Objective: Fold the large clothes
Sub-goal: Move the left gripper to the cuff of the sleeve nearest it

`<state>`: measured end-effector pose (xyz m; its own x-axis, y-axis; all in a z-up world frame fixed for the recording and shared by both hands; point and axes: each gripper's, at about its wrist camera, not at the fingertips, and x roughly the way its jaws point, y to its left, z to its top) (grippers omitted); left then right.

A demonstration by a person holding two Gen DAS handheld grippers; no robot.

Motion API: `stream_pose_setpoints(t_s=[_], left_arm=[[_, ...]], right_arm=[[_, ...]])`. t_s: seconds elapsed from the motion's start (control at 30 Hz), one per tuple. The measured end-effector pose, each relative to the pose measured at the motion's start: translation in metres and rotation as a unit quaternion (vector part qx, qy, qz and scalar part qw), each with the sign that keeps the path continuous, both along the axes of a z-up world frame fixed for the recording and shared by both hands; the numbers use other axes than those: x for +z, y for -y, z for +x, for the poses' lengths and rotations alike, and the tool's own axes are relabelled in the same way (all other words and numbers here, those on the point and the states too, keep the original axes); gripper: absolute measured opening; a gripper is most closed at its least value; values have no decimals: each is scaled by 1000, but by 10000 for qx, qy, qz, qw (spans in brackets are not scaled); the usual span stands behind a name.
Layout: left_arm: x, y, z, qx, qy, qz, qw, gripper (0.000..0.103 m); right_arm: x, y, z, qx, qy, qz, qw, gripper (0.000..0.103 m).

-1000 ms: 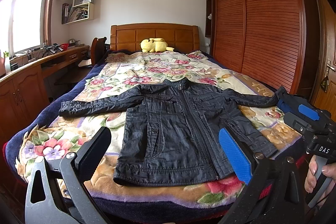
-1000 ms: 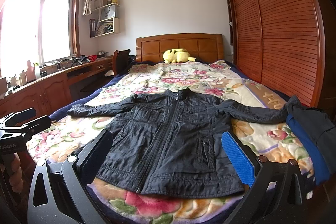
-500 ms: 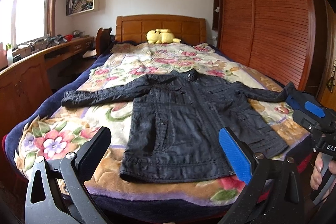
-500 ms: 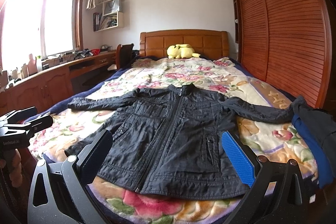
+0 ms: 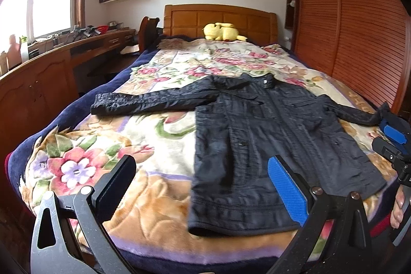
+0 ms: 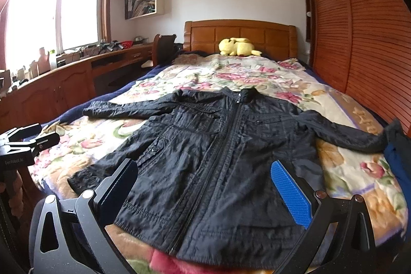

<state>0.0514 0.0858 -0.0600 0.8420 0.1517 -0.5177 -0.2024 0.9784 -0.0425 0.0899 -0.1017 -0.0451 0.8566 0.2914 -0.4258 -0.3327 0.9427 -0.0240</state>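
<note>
A black quilted zip-front jacket (image 6: pixel 218 158) lies flat, front side up, on the floral plush blanket (image 6: pixel 226 73) that covers the wooden bed (image 6: pixel 239 34). Its collar points toward 12 o'clock at the headboard, its hem toward 6 o'clock near the foot edge, and its 2 sleeves spread out toward 9 and 3 o'clock. The zipper runs closed down the middle.

The left claw (image 5: pixel 203 184) hovers near the foot of the bed, its 2 fingers spread wide with nothing between them; in the left wrist view the jacket's hem corner sits between and beyond the fingertips, not touched. The right claw (image 6: pixel 205 186) also stands wide and empty, framing the lower half of the jacket from above the hem. Each claw shows in the other's view at the frame edge: the right one (image 5: pixel 394 143) at 3 o'clock beside the sleeve cuff, the left one (image 6: pixel 28 143) at 9 o'clock off the bed's side.

A yellow plush toy (image 6: pixel 237 46) rests at 12 o'clock against the headboard. A long wooden counter (image 6: pixel 77 73) with clutter runs under the window at 9 o'clock, and a slatted wooden wardrobe (image 6: pixel 359 30) fills 3 o'clock. A dark blue bundle, possibly more clothing, (image 6: pixel 399 158) sits at the right edge by the cuff.
</note>
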Motion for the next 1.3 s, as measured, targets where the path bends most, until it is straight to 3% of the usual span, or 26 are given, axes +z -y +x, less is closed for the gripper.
stream_pose_setpoints(t_s=[0.77,1.17,1.3], left_arm=[[-48,-100,72,595,-538,76,9967,103],[-68,-164,103,790,-1094,214,9906,103],[-77,-189,113,861,-1275,203,9879,103]], right_arm=[[-31,-80,108,913,-227,-286,9952,103],[-86,-97,150,1143,-887,-629,9875,103],[-85,-91,150,1141,-904,-532,9879,103]])
